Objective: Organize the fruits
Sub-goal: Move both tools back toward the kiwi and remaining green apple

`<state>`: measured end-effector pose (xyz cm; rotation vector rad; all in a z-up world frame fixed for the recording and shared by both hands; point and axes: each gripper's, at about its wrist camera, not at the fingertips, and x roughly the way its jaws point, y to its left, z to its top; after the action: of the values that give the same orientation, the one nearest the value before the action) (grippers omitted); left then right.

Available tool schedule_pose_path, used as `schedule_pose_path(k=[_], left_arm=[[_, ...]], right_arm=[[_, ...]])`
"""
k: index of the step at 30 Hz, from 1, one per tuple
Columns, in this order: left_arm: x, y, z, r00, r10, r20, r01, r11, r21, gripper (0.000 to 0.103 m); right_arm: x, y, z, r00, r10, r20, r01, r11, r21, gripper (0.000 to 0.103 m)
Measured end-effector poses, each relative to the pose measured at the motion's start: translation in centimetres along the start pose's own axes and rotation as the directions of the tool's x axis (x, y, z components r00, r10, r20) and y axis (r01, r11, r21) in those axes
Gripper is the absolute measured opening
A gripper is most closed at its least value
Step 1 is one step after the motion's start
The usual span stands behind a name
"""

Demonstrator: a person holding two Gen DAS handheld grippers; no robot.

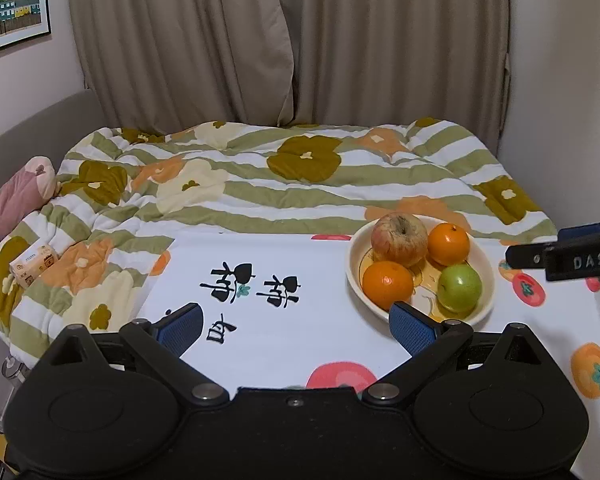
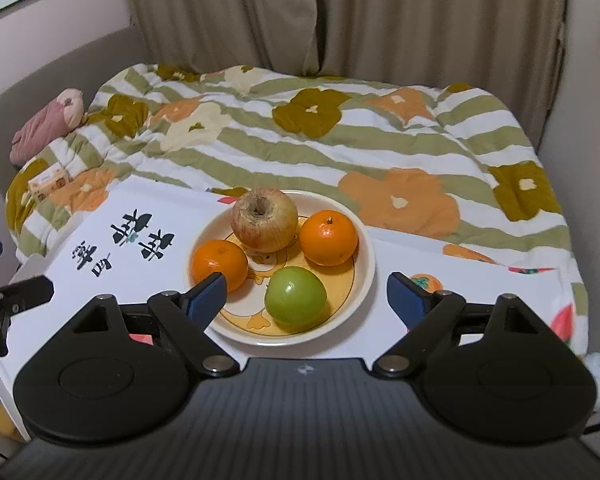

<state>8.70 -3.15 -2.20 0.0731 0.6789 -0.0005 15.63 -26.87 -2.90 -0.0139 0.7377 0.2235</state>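
Note:
A cream bowl (image 2: 366, 276) (image 1: 354, 256) stands on the white printed table cloth. It holds a reddish apple (image 2: 265, 219) (image 1: 399, 239), two oranges (image 2: 329, 237) (image 2: 219, 265) (image 1: 449, 243) (image 1: 388, 285) and a green apple (image 2: 295, 297) (image 1: 459, 287). My right gripper (image 2: 306, 294) is open and empty, its jaws on either side of the bowl's near half, above the green apple. My left gripper (image 1: 296, 326) is open and empty over the cloth, left of the bowl. The right gripper's finger shows in the left wrist view (image 1: 560, 254).
The table (image 1: 260, 352) carries a cloth with black characters (image 1: 252, 284) and fruit prints. Behind it lies a bed with a flowered striped quilt (image 1: 280, 176), a pink plush (image 1: 16, 196) and a tissue pack (image 1: 34, 266). Curtains (image 1: 284, 40) hang at the back.

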Motion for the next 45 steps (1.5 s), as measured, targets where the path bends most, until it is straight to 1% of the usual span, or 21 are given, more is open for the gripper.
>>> schedule_pose_path(k=[4,6,13,19,23,27,31,37,40,45], left_arm=[[-1.5,1.0,-0.8,1.000,-0.022,0.013,0.022,1.000,0.012,0.103],[-2.3,1.4,-1.2,1.000,-0.024,0.016,0.023,0.999,0.034,0.103],[-3.9,3.4,-2.6,0.998,-0.061,0.033,0.057,0.992,0.114,0.103],[-3.7,5.6,-3.5,0.994,-0.113,0.014,0.108,0.974,0.202,0.103],[-2.5,6.9,-3.8,0.987,-0.160,-0.032,0.163,0.957,0.241,0.103],[-0.2,7.6,-3.8,0.972,-0.207,-0.113,0.230,0.934,0.274,0.103],[1.8,7.8,-3.9,0.955,-0.243,-0.168,0.282,0.921,0.269,0.103],[5.1,7.6,-3.9,0.922,-0.308,-0.236,0.359,0.908,0.218,0.100],[6.6,7.2,-4.0,0.908,-0.325,-0.266,0.382,0.902,0.202,0.094],[8.4,6.8,-4.5,0.879,-0.360,-0.311,0.418,0.898,0.140,0.091]], right_arm=[[-2.4,0.8,-0.6,0.999,-0.033,0.029,0.031,0.999,0.036,0.103],[-3.3,1.3,-1.0,0.998,-0.047,0.038,0.045,0.998,0.053,0.103],[-5.8,3.9,-3.1,0.997,-0.071,0.038,0.068,0.995,0.071,0.103],[-6.6,6.3,-5.0,0.999,-0.048,-0.003,0.048,0.995,0.085,0.103],[-6.6,8.3,-6.3,0.999,-0.044,-0.021,0.045,0.996,0.081,0.103],[-5.9,10.3,-7.7,0.999,-0.021,-0.040,0.024,0.998,0.061,0.103],[-4.5,12.4,-9.0,0.998,0.007,-0.069,-0.005,1.000,0.024,0.103],[-1.8,15.2,-10.2,0.994,0.027,-0.104,-0.031,0.999,-0.031,0.103],[-0.4,15.9,-10.5,0.993,0.039,-0.115,-0.043,0.999,-0.032,0.103],[1.5,16.7,-11.3,0.990,0.055,-0.128,-0.057,0.998,-0.012,0.103]])
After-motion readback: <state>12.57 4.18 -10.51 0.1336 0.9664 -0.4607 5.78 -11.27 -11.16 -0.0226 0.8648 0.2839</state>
